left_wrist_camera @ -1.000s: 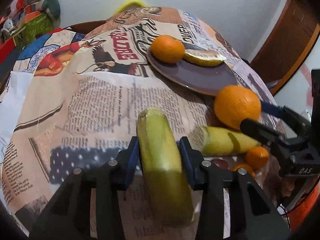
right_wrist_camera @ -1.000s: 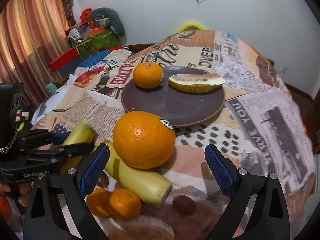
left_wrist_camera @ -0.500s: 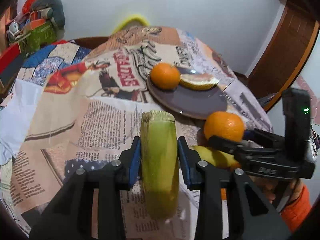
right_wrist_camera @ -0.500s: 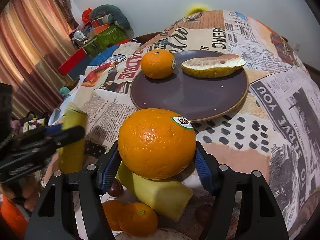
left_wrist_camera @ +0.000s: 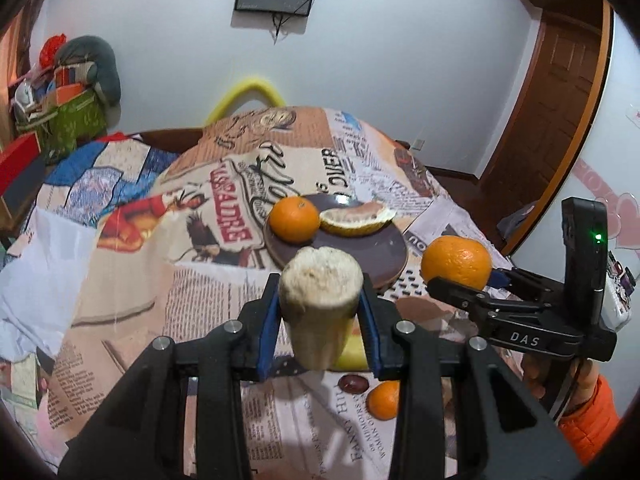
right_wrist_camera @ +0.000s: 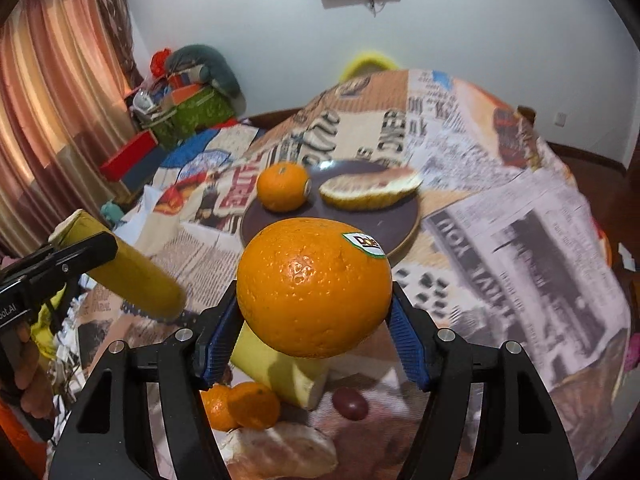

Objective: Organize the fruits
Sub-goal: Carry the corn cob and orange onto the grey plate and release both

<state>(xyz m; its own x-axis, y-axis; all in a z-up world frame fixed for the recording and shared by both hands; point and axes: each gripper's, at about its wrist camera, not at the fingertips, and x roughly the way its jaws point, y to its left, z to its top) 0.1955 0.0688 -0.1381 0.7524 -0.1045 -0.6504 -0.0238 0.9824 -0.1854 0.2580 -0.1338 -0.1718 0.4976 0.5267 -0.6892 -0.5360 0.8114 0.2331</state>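
Observation:
My left gripper [left_wrist_camera: 320, 300] is shut on a yellow cut stalk piece [left_wrist_camera: 320, 280], held off the table with its pale cut end facing the camera. In the right wrist view that stalk piece [right_wrist_camera: 132, 276] hangs at the left. My right gripper [right_wrist_camera: 314, 308] is shut on a big stickered orange [right_wrist_camera: 314, 286], lifted above the cloth; the same orange [left_wrist_camera: 456, 262] shows at the right in the left wrist view. Beyond both stands a dark round plate [right_wrist_camera: 352, 224] holding a small orange [right_wrist_camera: 283, 186] and a pale citrus wedge [right_wrist_camera: 370, 192].
Under the held orange lie a second yellow stalk piece [right_wrist_camera: 280, 368], two small mandarins [right_wrist_camera: 248, 404], a dark round fruit [right_wrist_camera: 350, 402] and a pale peeled piece [right_wrist_camera: 280, 452]. A newspaper-print cloth [right_wrist_camera: 520, 240] covers the table. Boxes and clutter [right_wrist_camera: 180, 112] stand at the far left.
My right gripper closed on the big orange and raised it off the stalk piece below. The left gripper rose with its stalk piece, tipping the cut end toward the camera.

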